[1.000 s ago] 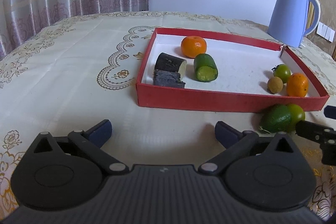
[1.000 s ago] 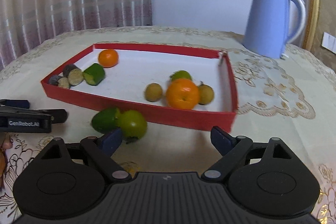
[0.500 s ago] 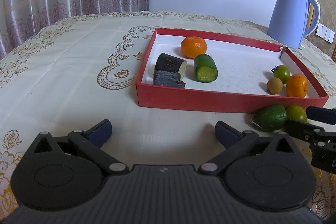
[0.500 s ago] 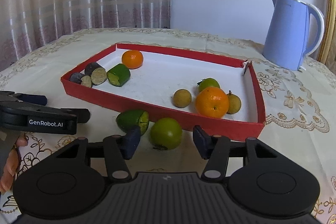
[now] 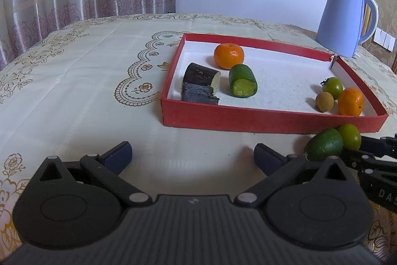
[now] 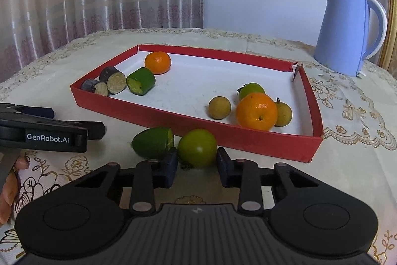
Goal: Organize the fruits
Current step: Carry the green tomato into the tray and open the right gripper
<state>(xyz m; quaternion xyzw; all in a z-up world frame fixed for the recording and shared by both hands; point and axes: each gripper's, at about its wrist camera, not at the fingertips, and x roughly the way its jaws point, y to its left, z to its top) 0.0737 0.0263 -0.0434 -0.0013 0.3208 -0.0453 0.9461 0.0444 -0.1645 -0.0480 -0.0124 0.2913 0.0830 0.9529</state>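
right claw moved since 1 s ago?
Yes. The right claw advanced toward the red tray and narrowed around the round green fruit; contact is unclear.

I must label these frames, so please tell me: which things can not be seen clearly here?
- Right gripper grip: pads flank the round green fruit; contact unclear in the right wrist view.
- Same fruit, left wrist view: partly behind the cut green fruit.
- Left gripper: open, holding nothing.
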